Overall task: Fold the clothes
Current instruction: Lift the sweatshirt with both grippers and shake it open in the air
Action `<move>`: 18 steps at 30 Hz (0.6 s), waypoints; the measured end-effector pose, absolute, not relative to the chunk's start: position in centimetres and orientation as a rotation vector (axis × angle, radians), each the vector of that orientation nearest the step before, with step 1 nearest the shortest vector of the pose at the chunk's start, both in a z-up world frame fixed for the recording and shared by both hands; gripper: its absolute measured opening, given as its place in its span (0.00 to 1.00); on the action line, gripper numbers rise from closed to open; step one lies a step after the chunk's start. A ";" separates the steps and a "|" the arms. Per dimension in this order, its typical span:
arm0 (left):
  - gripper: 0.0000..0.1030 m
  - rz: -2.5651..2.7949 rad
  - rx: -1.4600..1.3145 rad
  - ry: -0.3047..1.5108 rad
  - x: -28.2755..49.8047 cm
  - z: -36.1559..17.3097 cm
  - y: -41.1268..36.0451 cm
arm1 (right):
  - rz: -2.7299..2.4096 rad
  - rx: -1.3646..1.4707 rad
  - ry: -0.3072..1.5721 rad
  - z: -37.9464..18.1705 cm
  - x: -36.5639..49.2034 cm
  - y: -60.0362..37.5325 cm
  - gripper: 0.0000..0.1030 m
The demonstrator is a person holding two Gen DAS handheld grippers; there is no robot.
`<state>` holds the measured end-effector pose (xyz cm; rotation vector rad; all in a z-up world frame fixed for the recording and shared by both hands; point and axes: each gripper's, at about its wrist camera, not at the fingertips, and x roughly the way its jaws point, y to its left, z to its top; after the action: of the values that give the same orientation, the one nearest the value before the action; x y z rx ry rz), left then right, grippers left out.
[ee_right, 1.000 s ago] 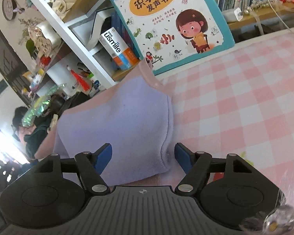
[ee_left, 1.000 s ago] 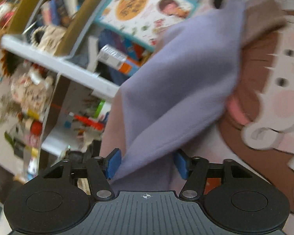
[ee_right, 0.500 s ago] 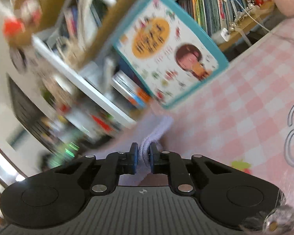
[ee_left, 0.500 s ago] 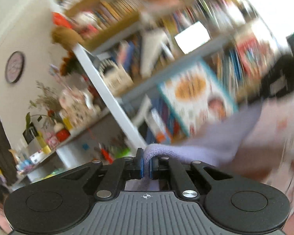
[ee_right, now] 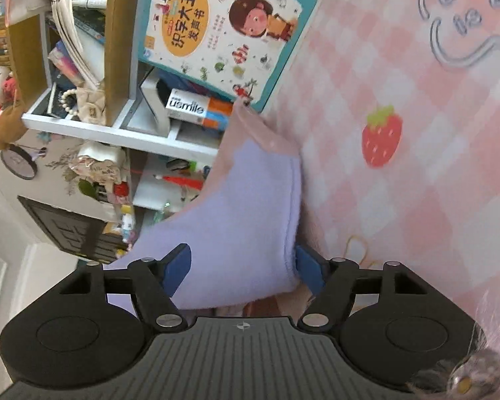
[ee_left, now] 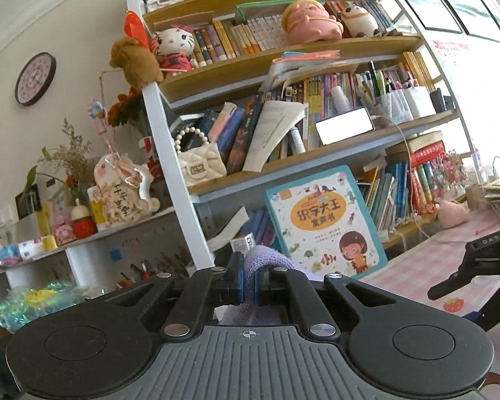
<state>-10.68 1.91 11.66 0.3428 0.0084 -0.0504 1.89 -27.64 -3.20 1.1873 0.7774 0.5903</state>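
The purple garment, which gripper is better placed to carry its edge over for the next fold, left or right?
Left, probably. The left gripper is shut on a bunched edge of the purple garment, so it can pull right away. The right gripper is open, the cloth lying loose between its fingers.

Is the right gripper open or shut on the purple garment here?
Open. The right gripper has its blue fingers spread wide, with the purple garment lying loose between them, not pinched.
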 end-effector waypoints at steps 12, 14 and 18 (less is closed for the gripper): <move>0.05 -0.012 0.312 0.016 -10.9 11.8 4.3 | 0.633 1.167 0.861 -2.6 3.6 -22.9 0.73; 0.05 0.000 0.323 0.012 -10.9 11.6 4.5 | 0.662 1.007 0.888 -1.6 3.6 -21.5 0.67; 0.05 0.016 0.294 0.020 -10.8 11.3 5.4 | 0.701 0.791 0.927 -0.8 3.2 -19.4 0.32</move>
<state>-10.75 5.36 11.32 0.2938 0.0202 0.0165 3.16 -19.35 -0.80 0.7906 0.9270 0.7006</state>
